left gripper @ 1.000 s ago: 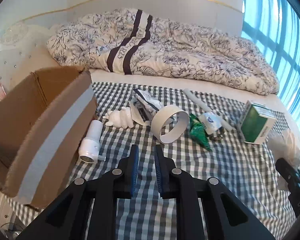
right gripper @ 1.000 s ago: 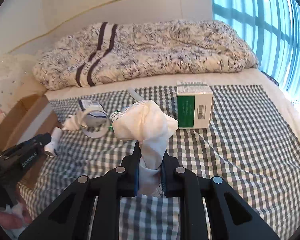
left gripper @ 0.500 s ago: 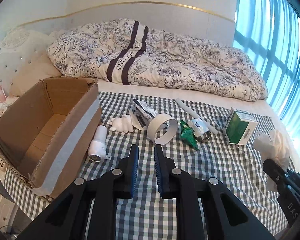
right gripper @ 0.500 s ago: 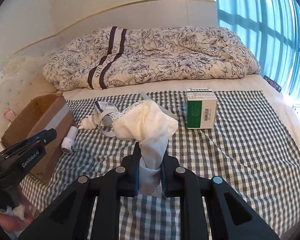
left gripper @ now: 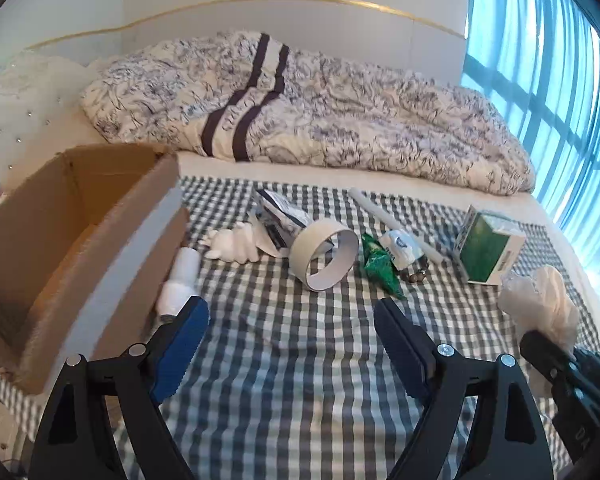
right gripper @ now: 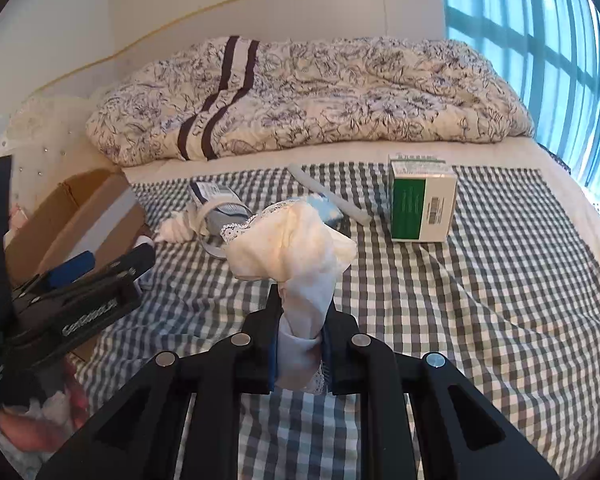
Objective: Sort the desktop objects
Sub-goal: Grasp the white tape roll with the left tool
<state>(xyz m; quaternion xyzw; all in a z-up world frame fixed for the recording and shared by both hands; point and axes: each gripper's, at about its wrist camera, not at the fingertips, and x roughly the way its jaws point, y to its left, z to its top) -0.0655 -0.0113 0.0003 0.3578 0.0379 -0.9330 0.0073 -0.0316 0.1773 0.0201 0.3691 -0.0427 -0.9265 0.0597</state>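
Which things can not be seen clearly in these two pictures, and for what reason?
- Cardboard box floor: left wrist view, near wall hides it and motion blurs it.
- White bottle lower end: left wrist view, behind the open left gripper finger.
- Small dark items by the green packet: too small to name.
- White cloth lower part: right wrist view, clamped inside the right gripper.

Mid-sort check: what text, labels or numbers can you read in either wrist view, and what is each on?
"GenRobot.AI", motion-blurred: side of the left gripper.
"DA", rest cut off by the frame: body of the right gripper, which holds the white cloth.
Green box: barcode and print, too small to read.
Duvet stripe: lettering, too blurred.
Packet label: too small.
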